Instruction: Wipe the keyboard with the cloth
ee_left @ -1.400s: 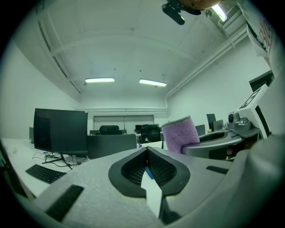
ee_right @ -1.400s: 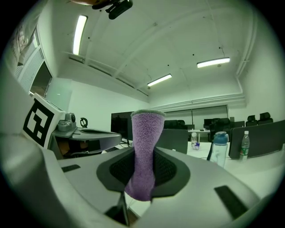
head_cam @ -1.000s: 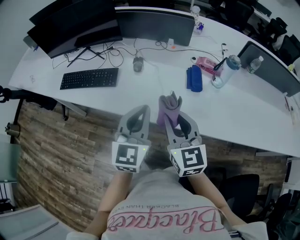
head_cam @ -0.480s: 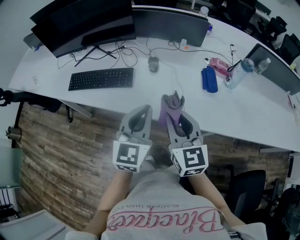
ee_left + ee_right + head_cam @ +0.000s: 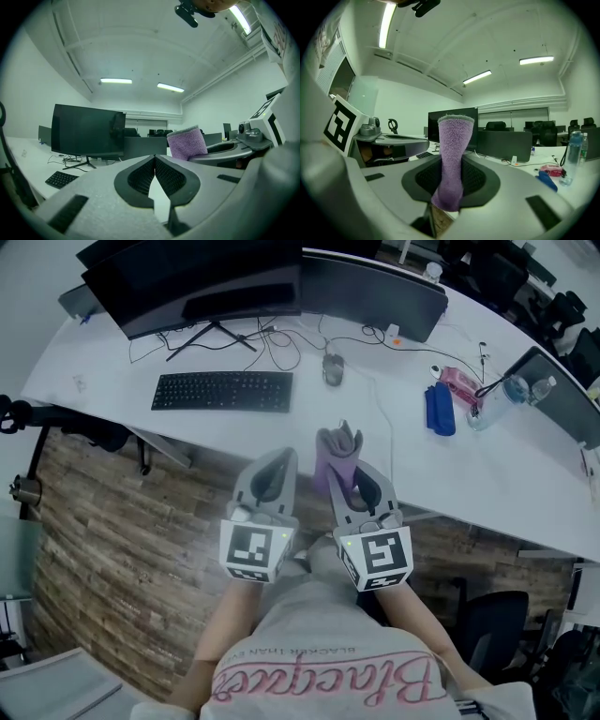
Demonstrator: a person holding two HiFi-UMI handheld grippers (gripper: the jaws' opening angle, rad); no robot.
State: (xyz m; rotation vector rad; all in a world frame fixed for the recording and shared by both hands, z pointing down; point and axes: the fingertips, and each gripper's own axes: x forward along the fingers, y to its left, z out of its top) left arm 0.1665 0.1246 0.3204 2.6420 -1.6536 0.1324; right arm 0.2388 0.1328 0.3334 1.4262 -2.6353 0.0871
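Gripping the purple cloth (image 5: 336, 451) upright between its jaws, the right hand-held gripper (image 5: 354, 474) hangs just beside the left hand-held gripper (image 5: 281, 465), which is clenched on nothing. The keyboard (image 5: 223, 391) lies on the desk (image 5: 281, 427), well apart from both.

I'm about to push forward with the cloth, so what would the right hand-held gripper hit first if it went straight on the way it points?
Probably the white desk, bare between keyboard and mouse; if the right hand-held gripper with its purple cloth rides higher, the dark monitor. Height is unclear.
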